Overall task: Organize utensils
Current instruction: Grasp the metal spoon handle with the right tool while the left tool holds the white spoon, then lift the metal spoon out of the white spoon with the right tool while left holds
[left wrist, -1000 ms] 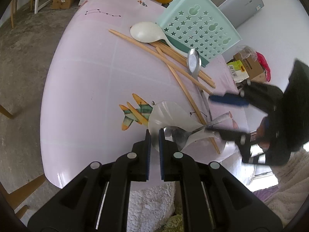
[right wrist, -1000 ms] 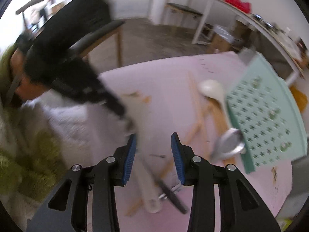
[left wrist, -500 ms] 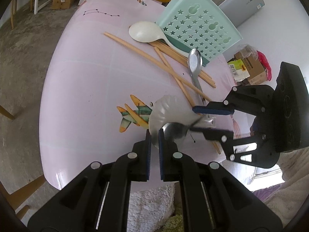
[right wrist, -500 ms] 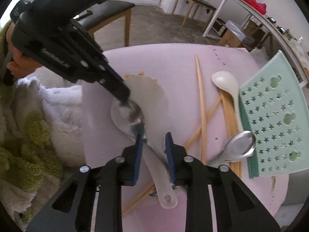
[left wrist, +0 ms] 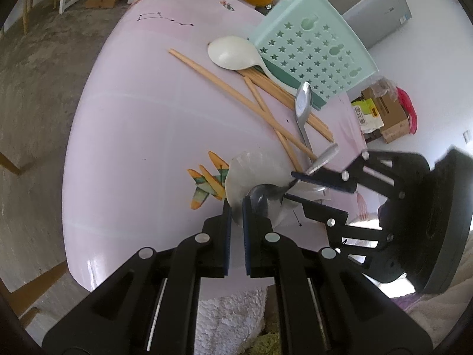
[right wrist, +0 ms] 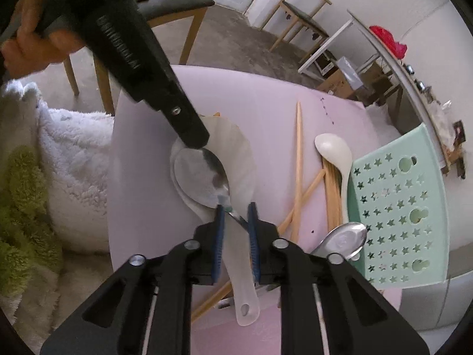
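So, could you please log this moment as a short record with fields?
left gripper: shut on translucent rice paddle
right gripper: jaws around the neck of the metal spoon; contact unclear
metal spoon: bowl lies in the paddle head
second metal spoon: on the table beside the mint basket
white spoon: lying over the chopsticks
surface: pink table

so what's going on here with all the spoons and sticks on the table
A person is sorting utensils on a pink table with two handheld grippers. The left gripper pinches the edge of a translucent rice paddle. The right gripper closes around the handle of a metal spoon lying in it. Chopsticks, a white spoon and another metal spoon lie beside the green basket.
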